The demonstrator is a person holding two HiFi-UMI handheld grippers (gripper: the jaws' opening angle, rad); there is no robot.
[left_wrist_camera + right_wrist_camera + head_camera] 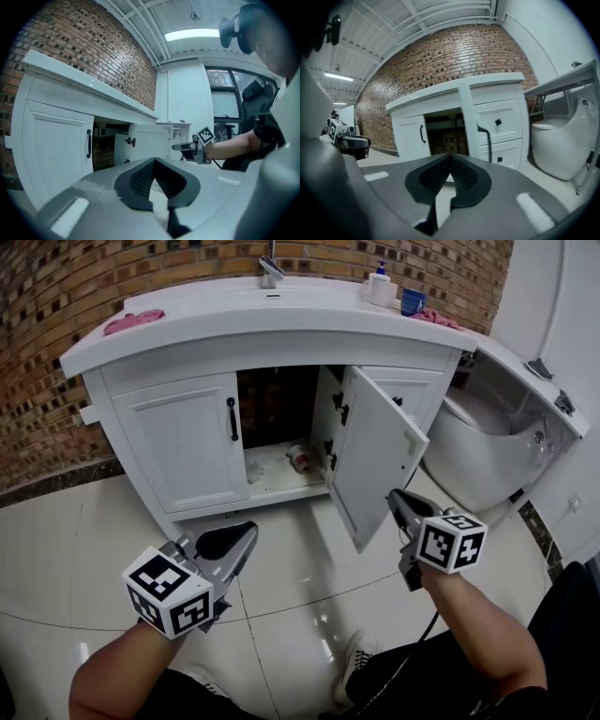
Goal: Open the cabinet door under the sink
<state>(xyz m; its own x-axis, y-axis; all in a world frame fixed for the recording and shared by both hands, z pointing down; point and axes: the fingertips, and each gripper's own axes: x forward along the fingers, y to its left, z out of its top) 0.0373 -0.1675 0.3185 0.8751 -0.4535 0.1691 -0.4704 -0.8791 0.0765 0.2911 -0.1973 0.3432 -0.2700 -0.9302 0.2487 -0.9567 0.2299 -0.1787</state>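
Head view: under the sink [281, 320], the cabinet's right door [375, 460] stands swung wide open and its left door [183, 451] is closed. The left hand-held gripper [232, 542] and right hand-held gripper [401, 502] hover over the floor [309, 568], clear of both doors. Left gripper view: jaws together, empty. Right gripper view: jaws closed on nothing, with the open door edge-on ahead.

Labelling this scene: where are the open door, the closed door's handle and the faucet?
Open door [373, 460]: head view, middle of its face.
Handle [232, 418]: head view, middle of black bar.
Faucet [271, 270]: head view, spout.
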